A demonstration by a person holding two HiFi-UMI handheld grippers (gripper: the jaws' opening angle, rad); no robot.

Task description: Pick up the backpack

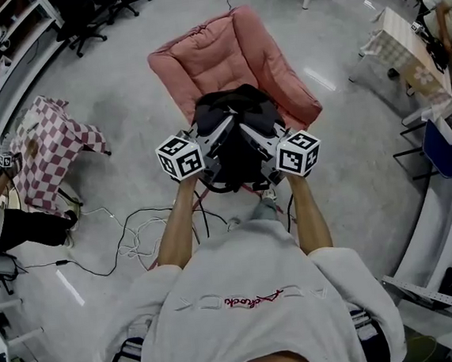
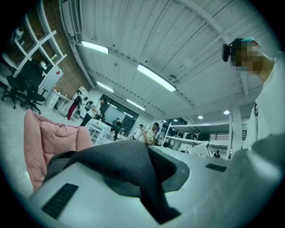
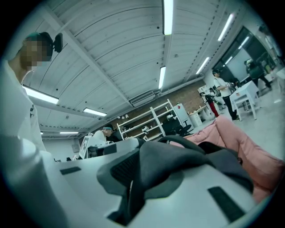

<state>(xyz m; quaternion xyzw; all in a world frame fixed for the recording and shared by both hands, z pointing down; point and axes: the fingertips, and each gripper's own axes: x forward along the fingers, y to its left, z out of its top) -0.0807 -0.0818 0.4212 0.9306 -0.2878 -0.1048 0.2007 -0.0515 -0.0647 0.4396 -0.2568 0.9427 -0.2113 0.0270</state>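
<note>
Backpack [image 1: 239, 107] is at the front edge of the pink armchair [image 1: 222, 53], with a claw on each side near its top. My read: two holds keep the soft bag level and stop it folding or swinging on the lift. Left claw [image 2: 149, 180] is nearly closed, pinching a fold of dark bag fabric between its jaws; right claw [image 3: 133, 187] is the same, nearly closed on a dark fold or strap. Can't tell whether the bag's weight is on the chair or on the claws.
</note>
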